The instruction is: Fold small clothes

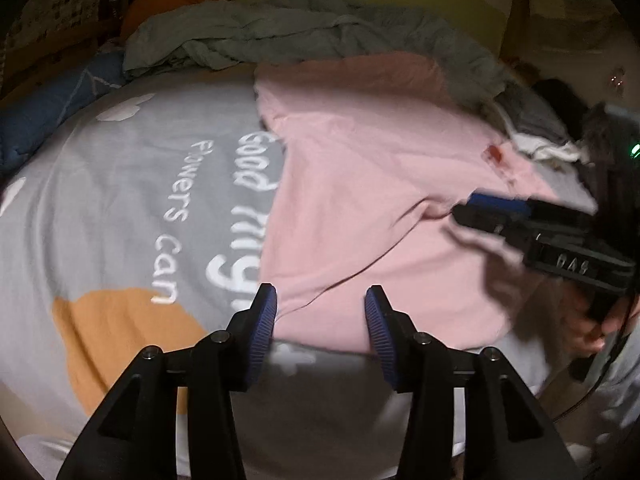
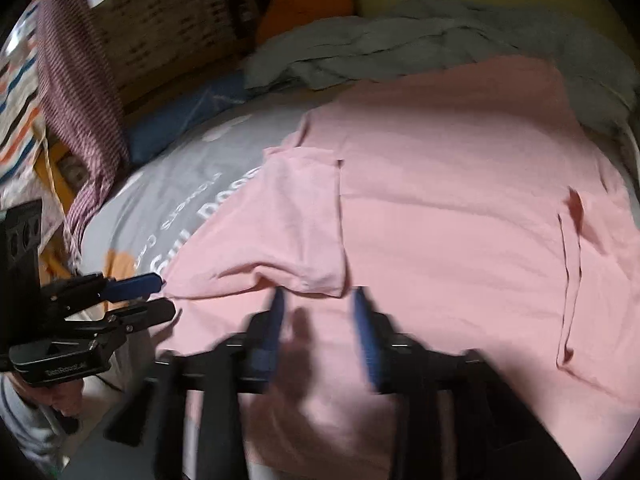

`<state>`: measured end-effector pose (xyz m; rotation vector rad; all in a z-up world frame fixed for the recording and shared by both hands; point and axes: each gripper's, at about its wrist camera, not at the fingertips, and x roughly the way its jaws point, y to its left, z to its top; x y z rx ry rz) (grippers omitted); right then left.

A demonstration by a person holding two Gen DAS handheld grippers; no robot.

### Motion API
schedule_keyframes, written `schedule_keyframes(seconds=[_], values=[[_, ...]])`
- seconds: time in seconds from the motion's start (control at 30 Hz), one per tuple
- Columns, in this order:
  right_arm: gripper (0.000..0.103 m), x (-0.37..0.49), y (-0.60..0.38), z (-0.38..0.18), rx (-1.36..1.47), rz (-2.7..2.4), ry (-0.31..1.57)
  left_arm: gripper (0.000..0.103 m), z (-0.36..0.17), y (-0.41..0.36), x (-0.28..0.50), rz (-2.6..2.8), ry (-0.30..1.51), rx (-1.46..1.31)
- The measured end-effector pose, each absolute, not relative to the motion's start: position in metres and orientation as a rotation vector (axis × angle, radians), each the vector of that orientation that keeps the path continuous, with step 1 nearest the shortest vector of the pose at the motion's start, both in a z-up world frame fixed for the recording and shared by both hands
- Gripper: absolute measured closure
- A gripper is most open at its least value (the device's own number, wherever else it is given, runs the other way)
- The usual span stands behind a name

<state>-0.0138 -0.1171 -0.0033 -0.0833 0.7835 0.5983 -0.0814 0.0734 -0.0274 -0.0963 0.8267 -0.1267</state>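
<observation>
Left gripper (image 1: 320, 312): fingers spread wide with nothing between the blue pads; it hangs over the near edge of the pink shirt, where pink cloth meets grey sheet. In the right wrist view it shows at the left (image 2: 160, 296), tips just at the shirt's left edge, no cloth seen between them.

Right gripper (image 2: 318, 312): blurred; its two blue pads stand apart with pink cloth showing in the gap, nothing pinched. It sits over the near part of the shirt, just below the folded-in sleeve. The left wrist view shows it from the side (image 1: 466, 208), tips close to the shirt's surface; from there I cannot tell how far apart its fingers are.

Pink shirt (image 2: 440, 208): spread mostly flat on the bed, covering the right half of the sheet. One sleeve (image 2: 304, 220) is turned in over the body on the left. A small red mark (image 1: 496, 154) shows near its far right part.

Bed sheet (image 1: 120, 200): grey with white lettering, white shapes and an orange patch (image 1: 116, 332); the shirt overlaps part of the lettering.

Grey blanket (image 1: 280, 36): bunched along the far edge of the bed, touching the shirt's far end.

Blue pillow (image 2: 188, 120): at the far left, beside the blanket.

Striped cloth (image 2: 80, 112): hanging off to the left of the bed.
</observation>
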Motion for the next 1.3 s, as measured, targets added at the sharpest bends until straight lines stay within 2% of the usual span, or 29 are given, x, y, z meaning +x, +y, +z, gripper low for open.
schedule_keyframes(seconds=[0.1,0.17,0.23,0.37,0.6,0.67,0.83,0.97,1.07,1.13,1.3], values=[[0.059,-0.008,-0.111,-0.006,-0.131,0.59,0.791,0.058,-0.03,0.079,-0.08,-0.064,0.831,-0.086],[0.088,-0.002,-0.112,-0.008,-0.117,0.604,0.806,0.064,-0.031,0.085,-0.081,-0.057,0.838,-0.103],[0.1,0.0,-0.115,-0.009,-0.097,0.595,0.774,0.075,-0.033,0.092,-0.082,-0.036,0.837,-0.119],[0.101,-0.007,-0.119,-0.003,-0.116,0.538,0.694,0.081,-0.034,0.101,-0.087,-0.014,0.822,-0.185],[0.101,-0.022,-0.127,-0.008,-0.126,0.591,0.757,0.081,-0.034,0.095,-0.099,0.056,0.802,-0.153],[0.097,-0.026,-0.13,-0.012,-0.132,0.566,0.767,0.081,-0.035,0.095,-0.105,0.089,0.796,-0.152],[0.093,-0.025,-0.138,0.003,-0.064,0.543,0.726,0.081,-0.038,0.106,-0.111,0.13,0.784,-0.18],[0.092,-0.014,-0.122,0.017,-0.048,0.546,0.701,0.082,-0.014,0.107,-0.121,0.017,0.651,-0.257],[0.092,-0.005,-0.105,0.009,-0.078,0.554,0.76,0.082,0.016,0.088,-0.114,-0.043,0.56,-0.191],[0.092,-0.002,-0.1,-0.003,-0.096,0.539,0.797,0.082,0.015,0.083,-0.095,-0.04,0.607,-0.182],[0.092,-0.007,-0.118,-0.011,-0.157,0.422,0.751,0.083,-0.036,0.074,-0.069,0.057,0.808,-0.08]])
